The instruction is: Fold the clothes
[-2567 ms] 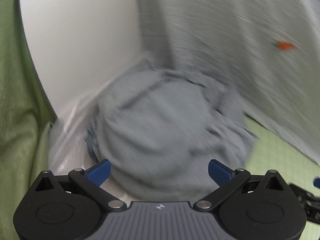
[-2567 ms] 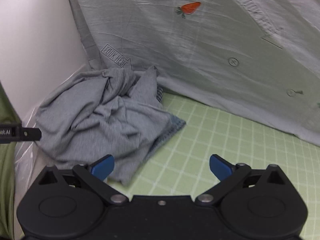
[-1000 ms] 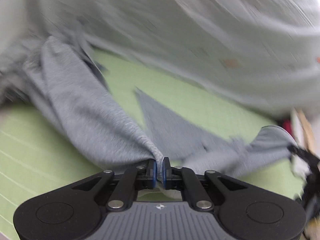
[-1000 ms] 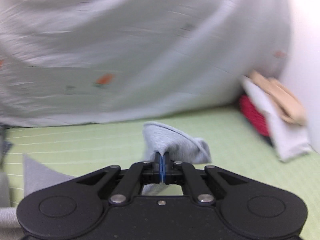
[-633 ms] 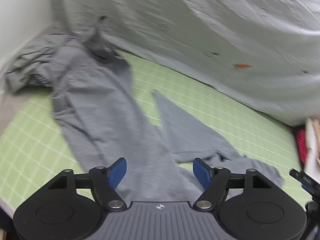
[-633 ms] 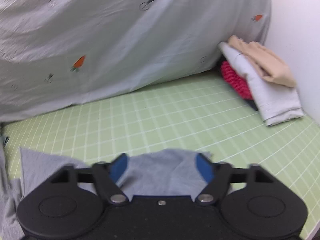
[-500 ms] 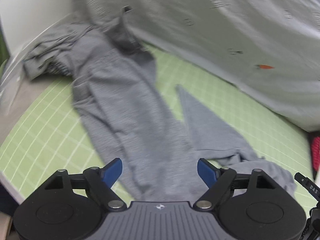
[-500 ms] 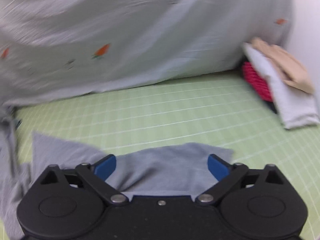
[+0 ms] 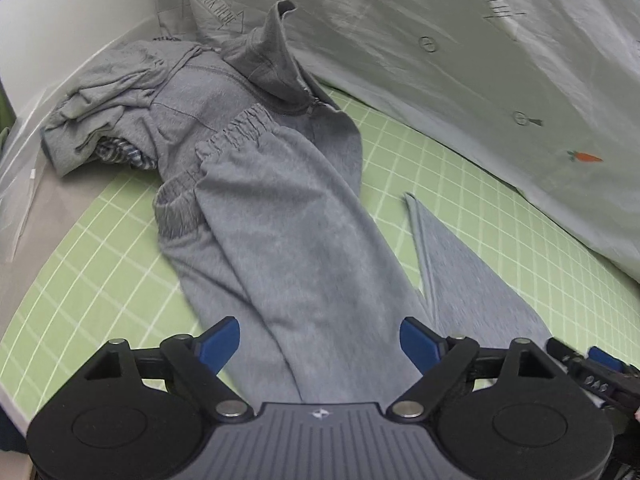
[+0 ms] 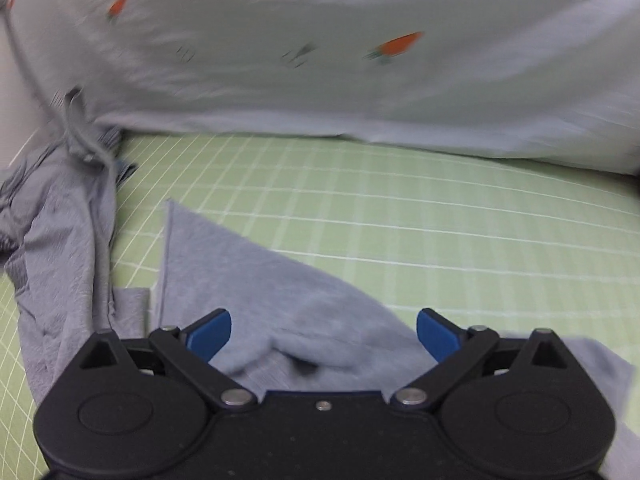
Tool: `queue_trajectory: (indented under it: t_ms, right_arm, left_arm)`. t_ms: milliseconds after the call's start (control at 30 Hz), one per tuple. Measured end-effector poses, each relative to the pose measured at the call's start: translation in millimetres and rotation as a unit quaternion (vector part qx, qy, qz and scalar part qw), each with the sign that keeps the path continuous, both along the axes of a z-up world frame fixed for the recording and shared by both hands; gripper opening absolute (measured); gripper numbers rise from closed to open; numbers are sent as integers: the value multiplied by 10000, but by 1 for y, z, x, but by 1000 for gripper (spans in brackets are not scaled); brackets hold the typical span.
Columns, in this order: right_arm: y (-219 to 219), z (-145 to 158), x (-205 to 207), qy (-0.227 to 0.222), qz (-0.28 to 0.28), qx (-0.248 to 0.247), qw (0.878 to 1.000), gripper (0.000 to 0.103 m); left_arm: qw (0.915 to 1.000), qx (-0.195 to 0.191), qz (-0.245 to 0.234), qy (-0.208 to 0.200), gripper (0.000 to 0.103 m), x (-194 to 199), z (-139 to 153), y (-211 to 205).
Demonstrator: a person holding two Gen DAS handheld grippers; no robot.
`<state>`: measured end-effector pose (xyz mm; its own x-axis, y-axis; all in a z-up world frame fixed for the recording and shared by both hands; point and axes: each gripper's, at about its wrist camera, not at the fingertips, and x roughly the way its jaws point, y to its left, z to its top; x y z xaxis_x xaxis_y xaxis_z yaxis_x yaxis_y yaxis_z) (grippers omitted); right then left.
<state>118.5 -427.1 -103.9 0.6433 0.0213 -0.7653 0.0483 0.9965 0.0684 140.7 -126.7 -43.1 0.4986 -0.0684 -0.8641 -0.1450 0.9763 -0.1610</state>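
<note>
Grey sweatpants (image 9: 280,220) lie spread on the green grid mat (image 9: 480,200), elastic waistband at the far left, one leg running toward my left gripper (image 9: 320,338). Its jaws are opening; the leg lies below and between the blue pads (image 9: 218,338), which do not press on it. The other leg (image 10: 260,280) stretches across the right wrist view to under my right gripper (image 10: 322,332). That gripper stands open above the rumpled leg end, and its pads are clear of the cloth.
A heap of grey clothes (image 9: 120,92) with a striped blue piece (image 9: 120,152) sits at the mat's far left by a white wall (image 9: 60,20). A pale sheet with carrot prints (image 9: 440,40) hangs along the back. Clear plastic (image 9: 20,160) lies at the left edge.
Both grippers were shut on the pants' leg ends; they have let go and opened. The pants now lie flat on the mat. Both hands have dropped lower.
</note>
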Motion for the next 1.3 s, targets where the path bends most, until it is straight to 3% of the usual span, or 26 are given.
queue_trajectory:
  t_ms: [133, 267, 333, 400, 433, 467, 500, 533, 633, 700, 767, 867, 933, 1000, 1033, 1067, 1200, 1300]
  right_arm:
    - [12, -27, 46, 474, 352, -83, 9982, 100]
    - [7, -49, 73, 874, 254, -88, 9958, 100]
    - [4, -54, 78, 966, 305, -135, 9948, 97]
    - [2, -51, 76, 890, 490, -174, 9947, 88]
    - [2, -48, 73, 843, 647, -196, 9941, 70]
    - [1, -44, 71, 793, 808, -195, 9934, 38]
    - [-1, -41, 69, 788, 906, -210, 9925, 18]
    - [-7, -39, 66, 811, 955, -223, 9919, 5]
    - [-38, -38, 59, 674, 686, -1047, 9898, 5]
    - [-79, -38, 55, 655, 133, -1674, 9836, 5]
    - [-135, -35, 50, 692, -698, -1934, 9762, 5]
    - [-203, -25, 39, 716, -1779, -2873, 9384, 5]
    - [-235, -15, 33, 754, -2317, -2955, 9237, 7]
    - [-245, -8, 29, 735, -2553, -2989, 9165, 38]
    - [-242, -7, 27, 683, -2539, -3016, 9165, 66]
    - [-238, -6, 25, 629, -2521, -2980, 9185, 76]
    - [-212, -11, 25, 530, -2476, -2283, 9401, 81]
    - [-183, -25, 34, 618, -2409, -1939, 9490, 81]
  left_arm:
    - [9998, 39, 58, 207, 88, 40, -15, 9]
    - [9993, 225, -29, 305, 88, 70, -27, 7]
    - [9990, 255, -6, 361, 88, 80, -32, 4]
    - [9988, 255, 43, 420, 88, 86, -36, 1]
    - [9987, 264, 38, 434, 88, 87, -36, -2]
    - [9986, 279, 14, 438, 88, 88, -36, -5]
    - [9986, 295, -11, 442, 88, 89, -36, -8]
    - [9986, 313, -36, 433, 88, 88, -36, -12]
    - [9987, 354, -159, 327, 88, 83, -28, -25]
    - [9984, 427, -264, 251, 88, 78, -24, -33]
    - [9979, 499, -355, 193, 88, 75, -20, -41]
    - [9974, 564, -405, 170, 88, 76, -20, -48]
    - [9974, 569, -408, 160, 88, 80, -20, -50]
    - [9974, 577, -413, 130, 88, 89, -21, -53]
    - [9974, 579, -421, 103, 88, 96, -21, -55]
    - [9974, 580, -429, 76, 88, 103, -22, -56]
    - [9972, 620, -408, -88, 89, 143, -25, -64]
    - [9974, 619, -321, -168, 92, 178, -32, -66]
